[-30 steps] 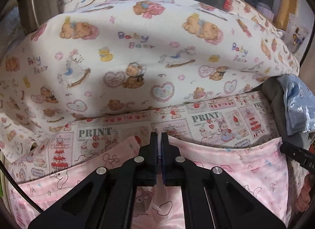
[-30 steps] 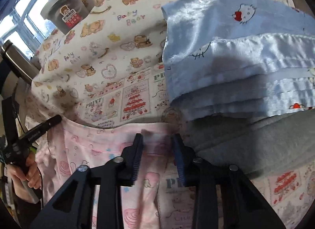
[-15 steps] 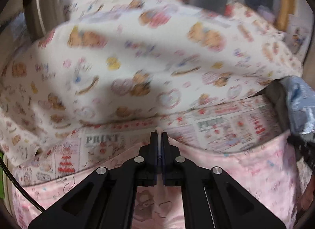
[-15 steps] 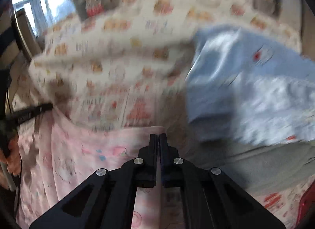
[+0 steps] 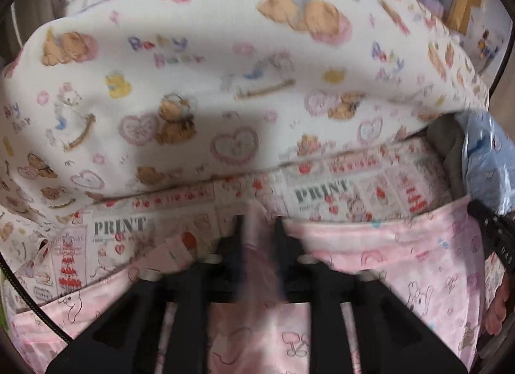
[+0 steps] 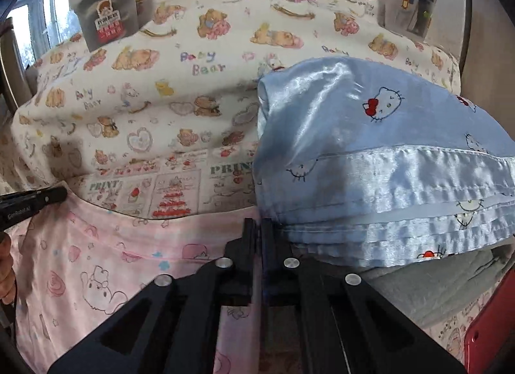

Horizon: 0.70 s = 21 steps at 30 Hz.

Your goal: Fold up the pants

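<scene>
My right claw point(image 6: 260, 229) is clamped tight on the top edge of the pink pants point(image 6: 96, 264), a thin strip of pink cloth pinched between its jaws. My left claw point(image 5: 257, 229) is opening: its jaws stand narrowly apart with a blurred fold of the same pants between them, and the pads no longer press on it. The pants lie spread flat in front of both claws on a printed sheet point(image 6: 173, 187). Just right of my right claw sits a folded blue satin garment point(image 6: 370, 155) on top of a grey one point(image 6: 434, 287). Behind the sheet rises a bear-print pillow point(image 5: 199, 84). A lidded tub point(image 6: 106, 10) stands beyond it.
</scene>
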{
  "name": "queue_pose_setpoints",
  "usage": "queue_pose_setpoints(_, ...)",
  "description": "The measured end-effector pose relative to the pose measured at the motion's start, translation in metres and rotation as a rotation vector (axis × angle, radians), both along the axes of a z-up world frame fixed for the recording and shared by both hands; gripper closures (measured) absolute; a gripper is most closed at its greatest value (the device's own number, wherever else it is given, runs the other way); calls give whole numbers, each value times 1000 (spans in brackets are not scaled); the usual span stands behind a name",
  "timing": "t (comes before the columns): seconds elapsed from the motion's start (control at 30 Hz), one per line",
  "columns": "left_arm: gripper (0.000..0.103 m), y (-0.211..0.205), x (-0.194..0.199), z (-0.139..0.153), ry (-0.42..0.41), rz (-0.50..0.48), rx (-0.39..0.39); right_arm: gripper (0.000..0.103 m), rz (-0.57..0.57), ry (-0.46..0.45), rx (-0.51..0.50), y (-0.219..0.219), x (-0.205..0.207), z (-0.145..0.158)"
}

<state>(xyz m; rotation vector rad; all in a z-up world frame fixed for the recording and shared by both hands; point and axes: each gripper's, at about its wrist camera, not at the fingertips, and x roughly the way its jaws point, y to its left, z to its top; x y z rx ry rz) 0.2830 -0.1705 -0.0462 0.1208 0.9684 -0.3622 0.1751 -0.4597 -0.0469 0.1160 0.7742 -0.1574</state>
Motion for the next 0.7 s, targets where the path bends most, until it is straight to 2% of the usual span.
queue_pose_setpoints(0.1,56,5,-16,11,-79,-4,18,99,2,-7,-3,2,-6,5)
queue_pose_setpoints(0.13,50,10,-21,16,-95,5,11,93,3,-17,-3,3,-9,7)
queue_pose_setpoints(0.2,47,22,-35,25,-117,29,-10,72,4,-71,-9,2,-21,19)
queue_pose_setpoints(0.23,47,29,-43,30,-133,33,-14,57,6,-94,-8,3,-25,24)
queue_pose_setpoints(0.27,47,35,-53,36,-153,41,-15,49,8,-128,-12,3,-31,30)
queue_pose_setpoints(0.3,47,42,-66,43,-183,47,-20,49,14,-175,-35,6,-40,39)
queue_pose_setpoints(0.37,47,58,-94,61,-249,58,-25,49,44,-207,-63,11,-50,51)
queue_pose_setpoints(0.47,47,83,-133,88,-327,88,-59,49,73,-277,-56,18,-73,73)
queue_pose_setpoints(0.57,44,108,-183,110,-443,126,-47,49,109,-345,-20,25,-108,93)
queue_pose_setpoints(0.7,38,141,-251,119,-569,165,-35,44,141,-431,-13,37,-165,106)
